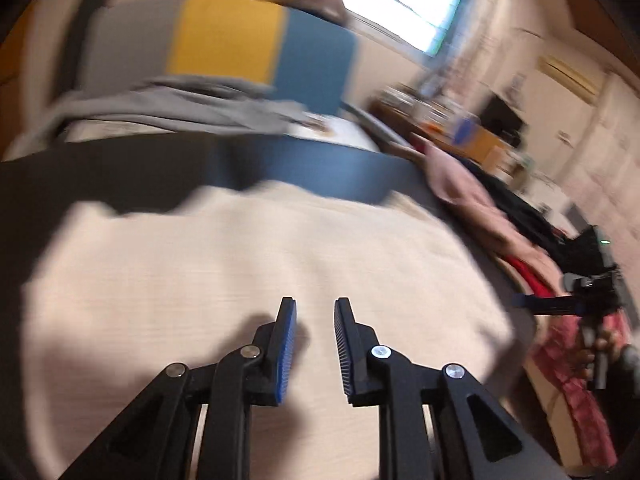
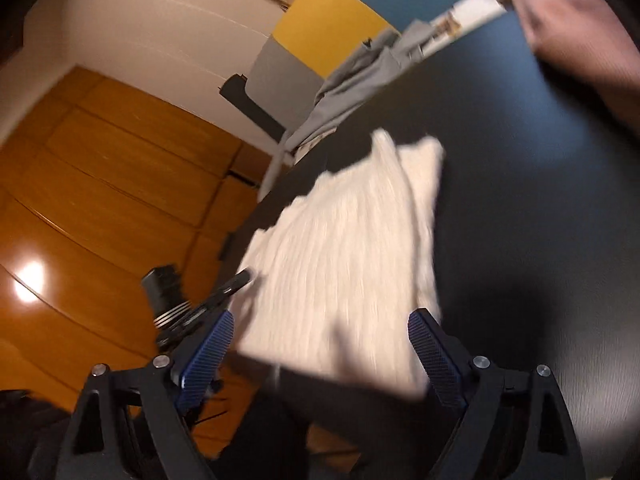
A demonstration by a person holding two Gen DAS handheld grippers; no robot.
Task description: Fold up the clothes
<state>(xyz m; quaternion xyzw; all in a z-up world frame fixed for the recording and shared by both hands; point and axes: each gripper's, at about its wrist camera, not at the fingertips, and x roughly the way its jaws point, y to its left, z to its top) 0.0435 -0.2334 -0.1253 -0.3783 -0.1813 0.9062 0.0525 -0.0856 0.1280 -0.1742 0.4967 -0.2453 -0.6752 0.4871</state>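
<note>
A cream knit garment (image 1: 256, 280) lies flat on the dark table (image 1: 120, 168). It also shows in the right wrist view (image 2: 340, 248) as a folded rectangle near the table's left edge. My left gripper (image 1: 315, 308) hovers over the garment with its jaws a little apart and nothing between them. My right gripper (image 2: 320, 328) is wide open above the garment's near edge, empty. The right gripper also shows in the left wrist view (image 1: 560, 304) at the far right. Both views are motion-blurred.
A grey garment (image 1: 168, 108) lies at the table's far side, before a grey, yellow and blue panel (image 1: 224, 36). Pink and dark clothes (image 1: 472, 200) are piled at the right. A wooden floor (image 2: 80, 208) lies left of the table.
</note>
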